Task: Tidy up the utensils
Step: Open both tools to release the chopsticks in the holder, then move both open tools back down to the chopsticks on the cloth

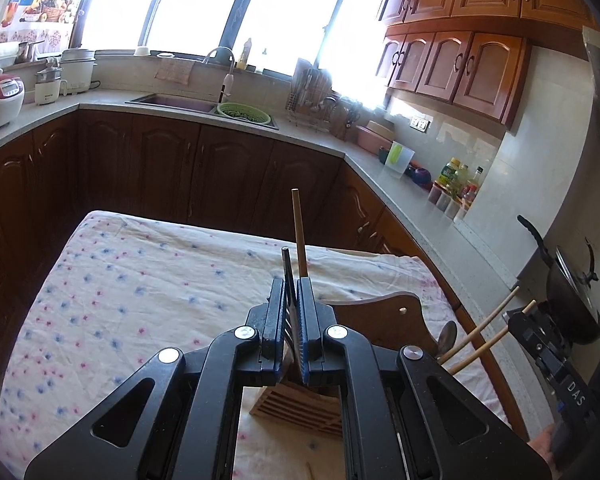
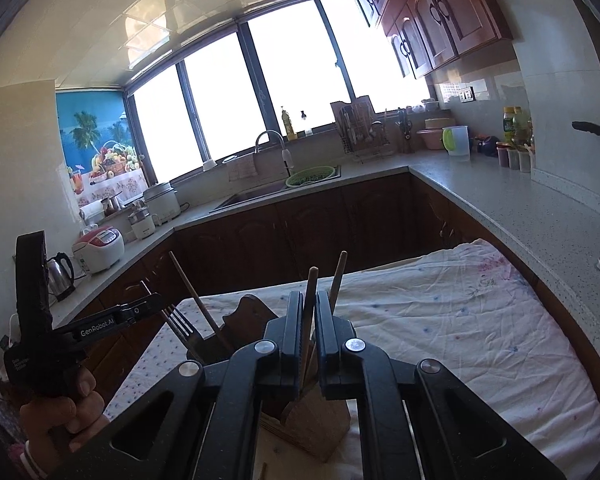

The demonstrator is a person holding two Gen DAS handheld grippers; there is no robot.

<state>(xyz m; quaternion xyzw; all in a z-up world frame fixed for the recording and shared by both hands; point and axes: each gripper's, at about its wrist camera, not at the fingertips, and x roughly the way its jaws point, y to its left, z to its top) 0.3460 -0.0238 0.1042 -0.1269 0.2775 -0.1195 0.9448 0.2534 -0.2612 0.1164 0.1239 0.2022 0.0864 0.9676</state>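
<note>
Fingers [image 1: 296,312] pinch fork [image 1: 287,276] above holder [image 1: 296,404].

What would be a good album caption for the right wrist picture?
Right gripper clamps a wooden chopstick above a wooden utensil holder on a floral tablecloth.

Both grippers, left [image 1: 294,296] and right [image 2: 309,308], are black plastic with blue-edged pads and round silver screws. White "GenRobot.AI" lettering marks the left one. The hand [image 2: 66,412] wears pale bangles.
</note>
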